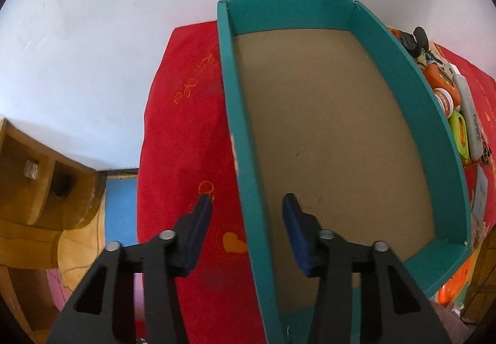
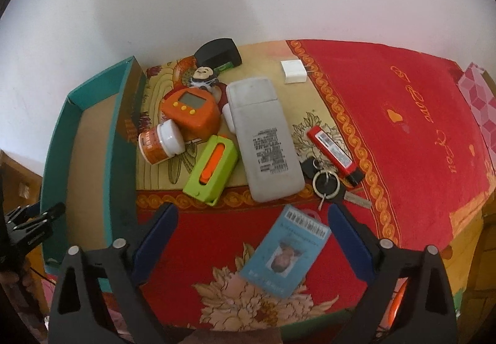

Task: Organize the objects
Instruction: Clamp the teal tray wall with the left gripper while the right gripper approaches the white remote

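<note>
A teal box (image 1: 241, 133) with a bare cardboard floor lies on a red cloth; it also shows at the left of the right wrist view (image 2: 52, 142). My left gripper (image 1: 246, 204) is open and straddles the box's left wall. My right gripper (image 2: 252, 217) is open above a blue ID card (image 2: 286, 251). Beyond it lie a grey power bank (image 2: 263, 139), a green case (image 2: 210, 170), an orange device (image 2: 190, 111), an orange jar (image 2: 159, 142), keys (image 2: 325, 183), a red lighter (image 2: 333, 152), a white charger (image 2: 293, 71), a small doll (image 2: 203, 76) and a black object (image 2: 218, 51).
The table stands against a white wall. A wooden shelf (image 1: 37, 189) stands low at the left. The red cloth (image 2: 418, 127) stretches right of the pile. A pink patterned thing (image 2: 480, 102) lies at the far right edge.
</note>
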Motion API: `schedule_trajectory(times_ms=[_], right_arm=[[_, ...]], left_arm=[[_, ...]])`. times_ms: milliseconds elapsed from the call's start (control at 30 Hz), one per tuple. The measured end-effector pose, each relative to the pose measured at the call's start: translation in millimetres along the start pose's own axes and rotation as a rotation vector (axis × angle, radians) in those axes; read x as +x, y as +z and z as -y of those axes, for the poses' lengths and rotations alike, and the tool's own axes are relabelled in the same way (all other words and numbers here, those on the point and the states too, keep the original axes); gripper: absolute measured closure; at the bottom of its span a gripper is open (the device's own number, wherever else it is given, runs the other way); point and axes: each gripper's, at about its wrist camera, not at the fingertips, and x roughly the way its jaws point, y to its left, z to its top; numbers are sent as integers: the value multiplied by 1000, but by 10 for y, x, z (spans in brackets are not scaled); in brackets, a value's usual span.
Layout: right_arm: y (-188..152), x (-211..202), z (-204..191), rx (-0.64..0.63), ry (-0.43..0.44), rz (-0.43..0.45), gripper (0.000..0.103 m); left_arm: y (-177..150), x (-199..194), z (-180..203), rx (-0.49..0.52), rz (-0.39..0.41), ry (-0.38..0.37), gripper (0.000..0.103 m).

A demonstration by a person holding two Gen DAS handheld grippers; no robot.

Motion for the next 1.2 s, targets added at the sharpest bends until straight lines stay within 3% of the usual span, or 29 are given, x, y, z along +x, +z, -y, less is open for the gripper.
schedule_trajectory(times_ms=[33,233,467,600,900,1133,1200], right_arm=[[24,25,5,-6,9,3,6],[232,256,71,-21,27,-13,12],[418,497,141,-40,24,-29,13],[482,645,195,-42,35,-59,22],[526,820,281,13,137,-99,28],[563,840,257,17,183,-111,39],[552,840,266,38,203,-117,48]], left_arm=[[-14,1,-2,2,-5,12,69],[-43,-1,-28,-14,1,37,78],[18,-6,75,12,17,45,78],[33,63,31,-25,-15,13,78],[7,118,6,-50,-22,24,78],[-10,65,82,-11,12,63,84],[-2,81,74,-17,10,66,85]])
